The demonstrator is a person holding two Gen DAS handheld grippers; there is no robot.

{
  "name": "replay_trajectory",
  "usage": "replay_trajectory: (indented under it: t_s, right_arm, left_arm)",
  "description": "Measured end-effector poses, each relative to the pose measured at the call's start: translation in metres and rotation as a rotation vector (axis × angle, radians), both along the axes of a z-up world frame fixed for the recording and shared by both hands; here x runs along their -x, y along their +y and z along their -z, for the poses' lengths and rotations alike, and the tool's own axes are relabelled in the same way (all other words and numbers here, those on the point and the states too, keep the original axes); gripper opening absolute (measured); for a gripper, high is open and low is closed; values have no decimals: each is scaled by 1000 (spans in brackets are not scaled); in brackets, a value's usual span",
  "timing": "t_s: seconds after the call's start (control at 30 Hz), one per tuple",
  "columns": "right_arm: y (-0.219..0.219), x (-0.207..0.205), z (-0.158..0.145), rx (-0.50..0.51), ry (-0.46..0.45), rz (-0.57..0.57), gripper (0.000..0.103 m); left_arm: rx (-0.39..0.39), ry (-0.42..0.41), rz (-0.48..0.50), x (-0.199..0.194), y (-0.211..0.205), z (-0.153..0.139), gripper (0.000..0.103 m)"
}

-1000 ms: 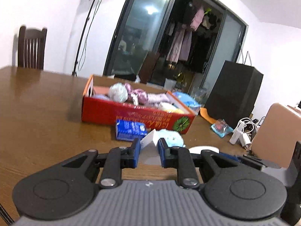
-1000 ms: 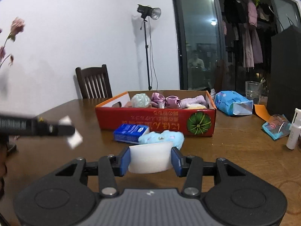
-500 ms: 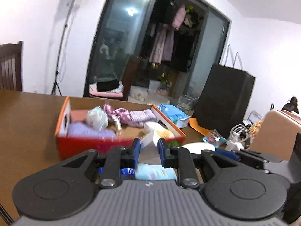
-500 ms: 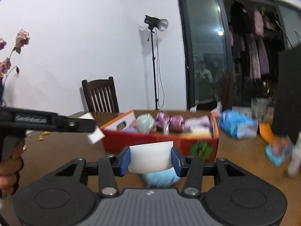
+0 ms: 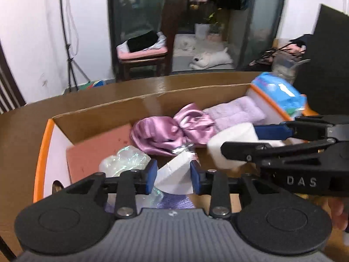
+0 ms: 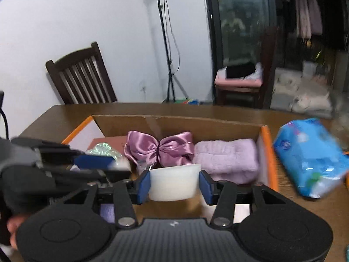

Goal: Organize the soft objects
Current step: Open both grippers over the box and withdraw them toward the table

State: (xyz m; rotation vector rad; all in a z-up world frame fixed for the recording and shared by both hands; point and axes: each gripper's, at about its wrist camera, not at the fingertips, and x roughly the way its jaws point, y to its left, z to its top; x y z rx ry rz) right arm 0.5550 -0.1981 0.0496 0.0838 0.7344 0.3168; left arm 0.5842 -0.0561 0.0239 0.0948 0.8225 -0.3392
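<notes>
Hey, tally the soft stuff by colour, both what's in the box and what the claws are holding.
White sponges, one in the left claw, one in the right claw: 2
Purple, satin bow and towel: 2
Iridescent pouf: 1
Total: 5

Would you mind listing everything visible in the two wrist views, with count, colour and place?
cardboard box: one, brown inside with orange rim, open on the table
satin bow: one, pink-purple, middle of the box
folded towel: one, lilac, right end of the box
crinkly wrap ball: one, iridescent clear, left part of the box
flat foam pad: one, dusty pink, left floor of the box
tissue pack: one, blue, on the table right of the box
table: one, brown wood
slatted chair: one, dark wood, behind the table
light stand: one, black, by the wall
left sponge: one, white, held over the box
right sponge: one, white, held over the box
left gripper: black with blue pads
right gripper: black with blue pads
</notes>
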Motion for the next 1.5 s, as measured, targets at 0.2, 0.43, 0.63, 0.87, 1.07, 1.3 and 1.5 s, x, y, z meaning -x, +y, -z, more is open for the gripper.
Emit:
replay_trajectory:
  t_s: [0.2, 0.43, 0.63, 0.87, 1.07, 1.3, 1.5]
  right_arm:
    - [-10, -9, 9, -53, 71, -1, 63]
    - [-18, 20, -24, -13, 10, 12, 65]
    - [-29, 81, -88, 29, -109, -2, 67]
    - [-51, 169, -142, 25, -238, 7, 74]
    - [-59, 251, -134, -38, -308, 7, 76]
    - [-51, 357, -67, -51, -353, -5, 84]
    - [-53, 411, -12, -100, -266, 48, 84]
  left_arm:
    - [36, -20, -1, 7, 12, -3, 53]
    - [63, -116, 10, 38, 21, -49, 75]
    - [78, -234, -8, 97, 39, -111, 77]
    - [65, -384, -40, 188, 56, -159, 79]
    - [122, -468, -56, 285, 63, -139, 84]
    - [192, -426, -62, 386, 60, -75, 88]
    - [249, -322, -104, 424, 69, -40, 90]
